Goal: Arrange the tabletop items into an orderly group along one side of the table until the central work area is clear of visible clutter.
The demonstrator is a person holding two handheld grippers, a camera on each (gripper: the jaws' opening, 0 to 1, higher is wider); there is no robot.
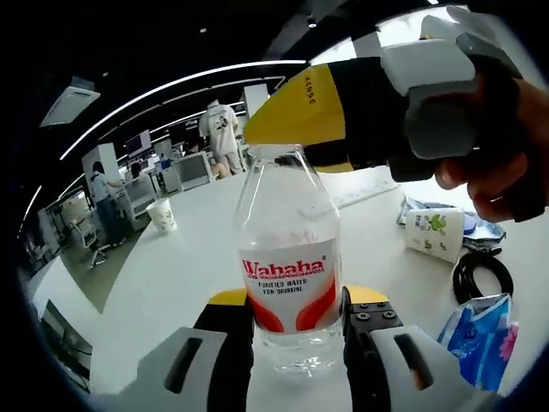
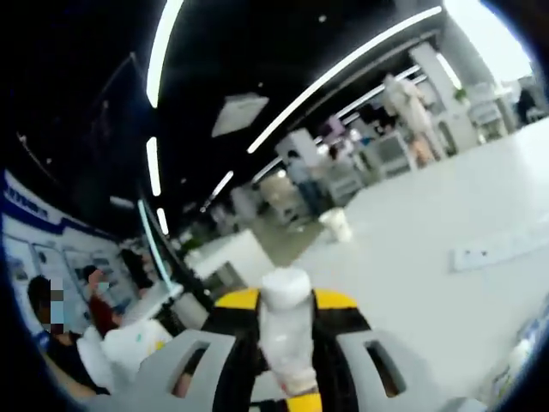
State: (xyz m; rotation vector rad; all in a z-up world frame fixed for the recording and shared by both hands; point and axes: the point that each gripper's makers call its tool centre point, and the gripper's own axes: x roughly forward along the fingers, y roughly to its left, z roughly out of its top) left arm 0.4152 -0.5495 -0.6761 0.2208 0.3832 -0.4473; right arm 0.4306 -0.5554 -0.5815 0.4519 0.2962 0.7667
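Left gripper view: left gripper (image 1: 296, 330) closed on the lower body of a clear bottle (image 1: 289, 266), red-and-white label reading "Wahaha", held upright at centre, base just above or on the white worktop (image 1: 171, 283); contact with the surface impossible to tell. Right gripper (image 1: 343, 107), yellow and black with grey shells, reaching in from 1 o'clock, tips right at the bottle's mouth; a hand (image 1: 493, 163) gripping it at 2 o'clock. Paper cup (image 1: 161, 215) standing alone at 9 o'clock, well apart from the bottle. Tissue pack (image 1: 436, 232) at 3 o'clock, a coiled black cable (image 1: 482, 275) just below it, a blue packet (image 1: 482, 330) at 4 o'clock near the edge. White power strip (image 1: 364, 193) lying flat behind the bottle at 2 o'clock.

Right gripper view: right gripper (image 2: 287, 322) clamped narrow on a white cap (image 2: 286, 287) at 6 o'clock, bottle neck (image 2: 287, 343) running down between the jaws. Cup (image 2: 336, 225) on the worktop (image 2: 429, 257) near centre; power strip (image 2: 502, 247) at 3 o'clock. People standing among desks far behind, at 1 o'clock.
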